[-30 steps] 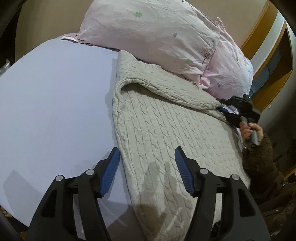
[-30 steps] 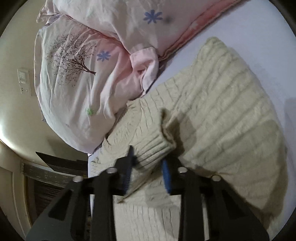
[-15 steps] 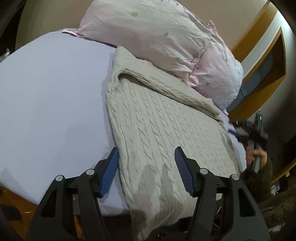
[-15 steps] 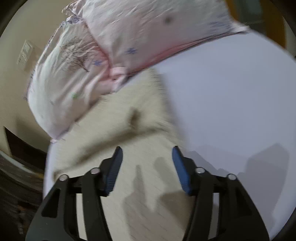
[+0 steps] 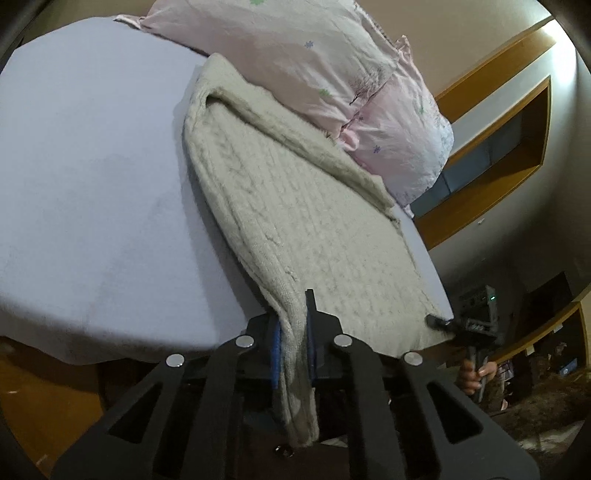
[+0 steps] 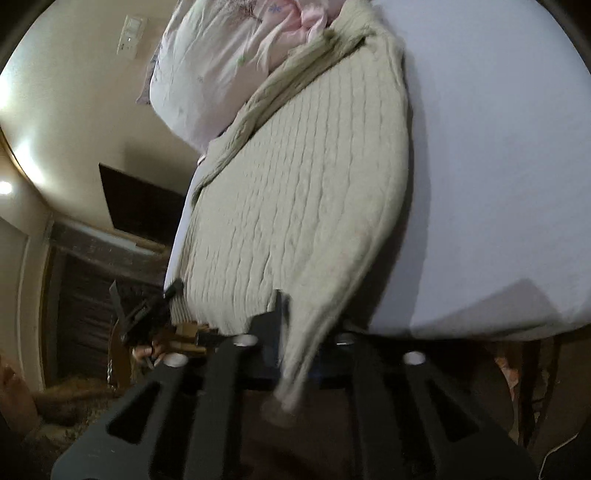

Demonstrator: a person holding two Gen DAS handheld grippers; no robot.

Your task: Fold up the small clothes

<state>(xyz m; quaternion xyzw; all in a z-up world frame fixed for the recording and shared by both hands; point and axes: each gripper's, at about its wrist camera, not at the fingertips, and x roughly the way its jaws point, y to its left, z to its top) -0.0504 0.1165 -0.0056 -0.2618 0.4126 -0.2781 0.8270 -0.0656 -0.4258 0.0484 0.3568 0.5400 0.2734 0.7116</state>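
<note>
A beige cable-knit sweater point(image 5: 295, 206) lies on the lavender bed sheet point(image 5: 92, 166), its far end against the pink pillows, a sleeve folded along its far edge. My left gripper point(image 5: 293, 332) is shut on the sweater's near hem corner, which hangs over the bed edge. My right gripper point(image 6: 295, 325) is shut on the sweater point(image 6: 303, 192) at its near hem, with knit hanging down between the fingers. Each gripper shows small in the other's view, at the hem's opposite corner: the right one in the left wrist view point(image 5: 439, 323) and the left one in the right wrist view point(image 6: 171, 290).
Two pink flowered pillows point(image 5: 295, 48) lie at the head of the bed, also in the right wrist view point(image 6: 221, 62). A wooden wall niche point(image 5: 498, 147) is at the right. The bed edge drops off near both grippers. A wall switch point(image 6: 129, 33) is on the beige wall.
Both grippers were open above the sweater half a second ago. They have dropped to the near bed edge and shut on the sweater's hem corners.
</note>
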